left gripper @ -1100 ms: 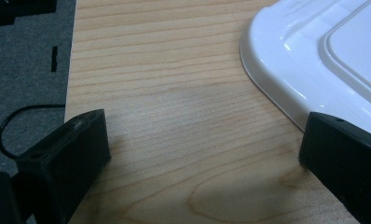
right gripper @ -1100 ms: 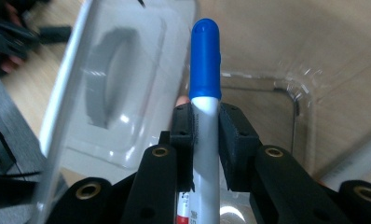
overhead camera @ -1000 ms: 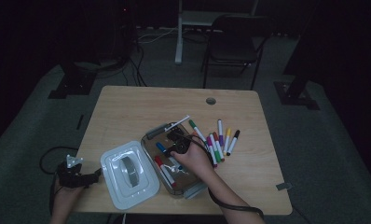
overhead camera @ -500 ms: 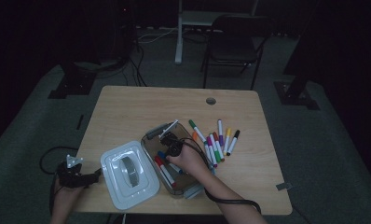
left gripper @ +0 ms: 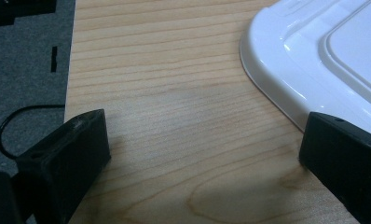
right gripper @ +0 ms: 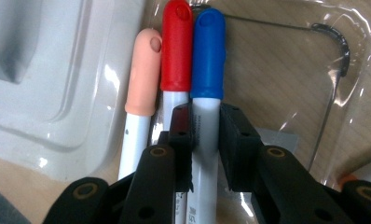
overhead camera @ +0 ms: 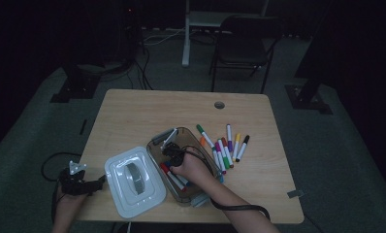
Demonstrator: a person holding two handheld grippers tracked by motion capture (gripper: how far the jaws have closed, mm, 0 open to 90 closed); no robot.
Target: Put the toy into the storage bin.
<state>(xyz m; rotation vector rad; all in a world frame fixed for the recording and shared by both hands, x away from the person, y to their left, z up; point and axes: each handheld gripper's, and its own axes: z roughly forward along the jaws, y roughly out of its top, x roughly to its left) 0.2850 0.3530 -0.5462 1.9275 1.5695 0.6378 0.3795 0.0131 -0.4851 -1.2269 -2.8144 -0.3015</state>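
A clear plastic box [overhead camera: 193, 141] stands mid-table. Inside it my right gripper [overhead camera: 172, 162] [right gripper: 206, 123] is shut on a blue-capped marker [right gripper: 207, 56], the pads pinching its white barrel. A red-capped marker [right gripper: 176, 46] and a peach-capped marker [right gripper: 144, 70] lie close beside it on the box floor. The box's white lid [overhead camera: 133, 179] [left gripper: 323, 60] lies flat to the left of the box. My left gripper [overhead camera: 97, 183] [left gripper: 204, 130] rests at the table's left front edge, open, jaws wide apart, with bare wood between them and the lid's rim by one jaw.
Several loose markers [overhead camera: 227, 145] lie on the table right of the box. A grey piece [overhead camera: 164, 136] leans on the box's far left rim. A cable hole [overhead camera: 219, 105] sits near the table's far edge. A chair [overhead camera: 244, 43] stands beyond.
My right hand has come down and toward the left into the box, bringing the blue-capped marker beside the red one. The left gripper has stayed where it was.
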